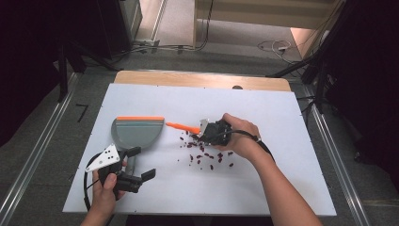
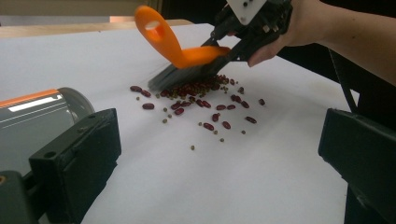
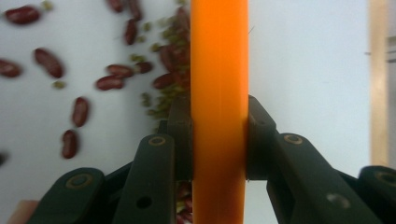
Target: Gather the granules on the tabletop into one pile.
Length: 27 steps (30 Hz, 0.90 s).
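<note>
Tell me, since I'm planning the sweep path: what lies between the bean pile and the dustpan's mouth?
Bare white table in the high view between the beans and the dustpan; a few stray beans trail that way.

Right tool (image 1: 203, 130) grips brush (image 1: 183, 126) (beans (image 1: 207, 155) beside).
</note>
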### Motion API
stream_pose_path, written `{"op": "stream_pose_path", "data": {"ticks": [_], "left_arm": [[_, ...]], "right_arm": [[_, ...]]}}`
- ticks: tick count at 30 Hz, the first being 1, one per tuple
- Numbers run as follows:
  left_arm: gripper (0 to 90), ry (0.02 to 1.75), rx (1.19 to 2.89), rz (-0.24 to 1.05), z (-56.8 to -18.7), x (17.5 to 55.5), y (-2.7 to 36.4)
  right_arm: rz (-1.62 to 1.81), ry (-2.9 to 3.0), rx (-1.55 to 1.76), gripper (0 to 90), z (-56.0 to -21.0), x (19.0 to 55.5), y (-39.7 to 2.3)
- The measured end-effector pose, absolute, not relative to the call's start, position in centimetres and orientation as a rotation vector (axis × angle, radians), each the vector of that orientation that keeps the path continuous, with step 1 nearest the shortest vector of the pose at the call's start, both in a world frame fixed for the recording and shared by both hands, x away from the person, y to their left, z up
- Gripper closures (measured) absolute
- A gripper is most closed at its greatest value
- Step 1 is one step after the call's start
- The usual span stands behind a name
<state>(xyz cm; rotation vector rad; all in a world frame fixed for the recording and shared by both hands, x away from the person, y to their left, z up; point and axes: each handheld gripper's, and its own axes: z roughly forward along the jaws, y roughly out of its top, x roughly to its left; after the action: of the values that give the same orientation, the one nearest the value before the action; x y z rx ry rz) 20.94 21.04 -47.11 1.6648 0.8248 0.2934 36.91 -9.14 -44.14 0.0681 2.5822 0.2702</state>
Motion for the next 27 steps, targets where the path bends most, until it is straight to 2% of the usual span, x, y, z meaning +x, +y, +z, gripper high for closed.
{"op": "stream_pose_path", "data": {"ticks": [5,13,27], "left_arm": [[0.3,0.832,1.661,0.294,-47.1,20.9,21.1],[0.3,0.844,1.663,0.286,-47.3,21.0,21.2],[0.3,0.837,1.661,0.298,-47.1,20.7,20.9]], "right_arm": [[0.314,2.547,0.077,68.6,-43.5,38.3,-7.9],[0.263,2.519,0.022,68.6,-45.1,40.1,-4.8],[0.248,2.592,-0.065,68.4,-45.9,36.5,-5.6]]}}
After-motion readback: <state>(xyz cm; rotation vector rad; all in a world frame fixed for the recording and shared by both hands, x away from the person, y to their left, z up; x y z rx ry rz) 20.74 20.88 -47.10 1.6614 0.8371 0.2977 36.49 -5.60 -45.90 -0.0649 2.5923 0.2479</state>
